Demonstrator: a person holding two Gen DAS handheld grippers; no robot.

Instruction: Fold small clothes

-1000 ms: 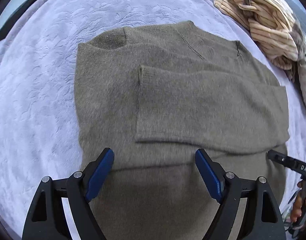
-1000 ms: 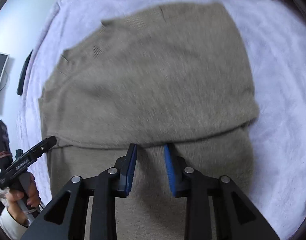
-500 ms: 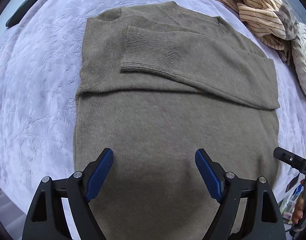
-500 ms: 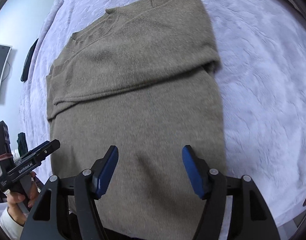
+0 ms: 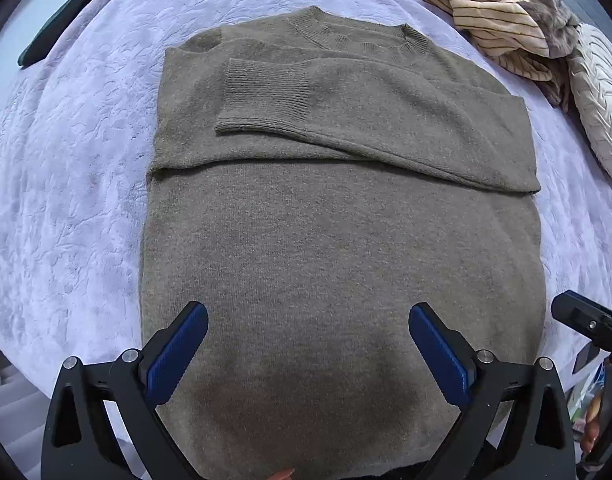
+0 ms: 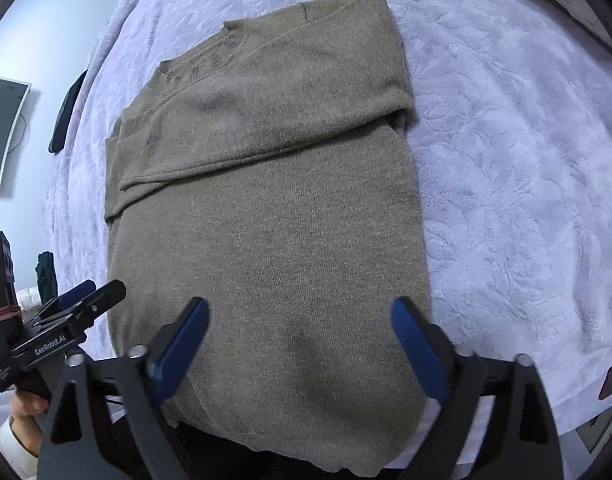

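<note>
An olive-brown knit sweater [image 5: 338,240] lies flat on a lavender blanket [image 5: 65,200], collar away from me, both sleeves folded across the chest. The ribbed cuff [image 5: 265,92] of the top sleeve rests near the left shoulder. It also shows in the right wrist view [image 6: 265,220], its hem hanging over the near edge. My left gripper [image 5: 308,344] is open and empty above the lower body of the sweater. My right gripper [image 6: 299,336] is open and empty above the hem area. The right gripper's tip [image 5: 586,324] shows at right, the left gripper's tip [image 6: 81,304] at left.
A striped beige garment [image 5: 498,12] and a white quilted item [image 5: 598,92] lie piled at the far right of the blanket. A dark flat object [image 5: 57,28] lies at the far left edge. A monitor [image 6: 1,132] hangs on the left wall.
Both grippers pulled back from the sleeve fold toward the hem. The right gripper's jaws opened wide. The sweater has not moved.
</note>
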